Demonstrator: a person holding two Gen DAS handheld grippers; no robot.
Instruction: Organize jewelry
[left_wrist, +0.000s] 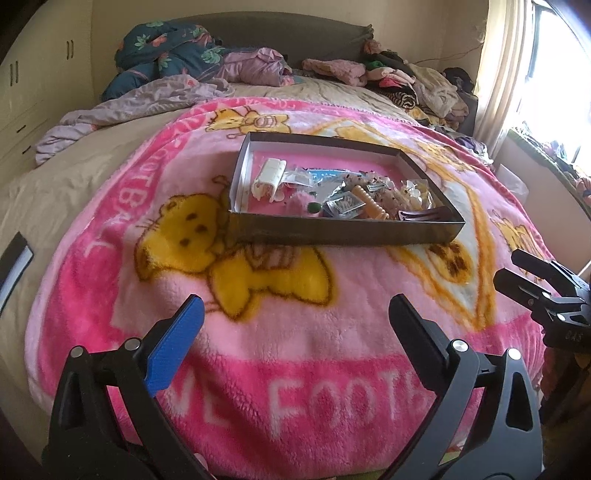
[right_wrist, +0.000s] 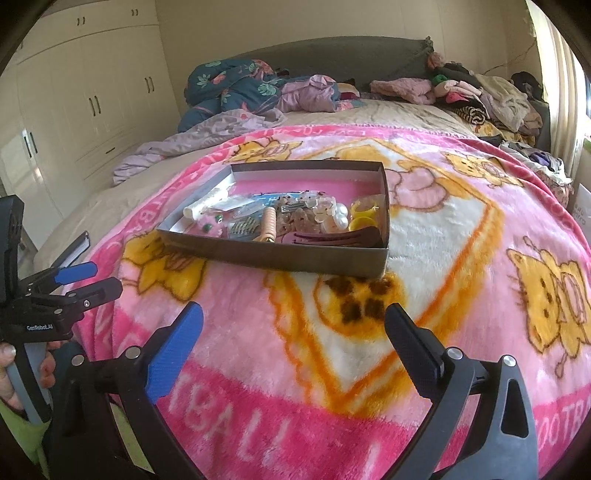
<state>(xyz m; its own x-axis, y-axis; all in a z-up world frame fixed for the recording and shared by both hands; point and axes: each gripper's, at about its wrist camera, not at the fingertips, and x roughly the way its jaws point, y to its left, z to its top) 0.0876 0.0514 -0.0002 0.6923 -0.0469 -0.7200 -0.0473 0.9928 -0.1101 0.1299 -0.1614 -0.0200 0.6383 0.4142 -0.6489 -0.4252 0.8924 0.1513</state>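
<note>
**Both hand-held grippers wide open over the blanket, jewelry box beyond**

Nearest, the left hand-held gripper (left_wrist: 295, 312) hovers over the pink blanket (left_wrist: 295, 350) with its blue and black fingers spread wide and nothing between them. The right hand-held gripper (right_wrist: 293, 321) hangs beside it the same way, jaws fully apart and empty, above a yellow paw print. Each shows in the other's view: the right one at the right edge of the left view, the left one at the left edge of the right view, where a hand (right_wrist: 9, 373) grips its handle.

Past the fingertips, well apart from both, the box (left_wrist: 332, 232) sits on the blanket, a shallow dark tray with a pink floor. Its near half is crowded with jewelry and hair things: a cream clip (left_wrist: 267, 177) at the left, a pink fuzzy piece (left_wrist: 297, 205), an orange beaded piece (left_wrist: 371, 208) in the middle, a dark comb (left_wrist: 424, 214) at the near right corner, and yellow rings (right_wrist: 364, 216). The far half is bare. Only open blanket lies between the grippers and the box.

Farther off, a lilac sheet (left_wrist: 110, 110) is bunched at the left, a floral quilt (left_wrist: 166, 51) lies against the headboard, and a clothes pile (left_wrist: 406, 85) fills the far right. Wardrobes (right_wrist: 74, 92) line the left wall; a curtain (left_wrist: 506, 74) hangs at the right.
</note>
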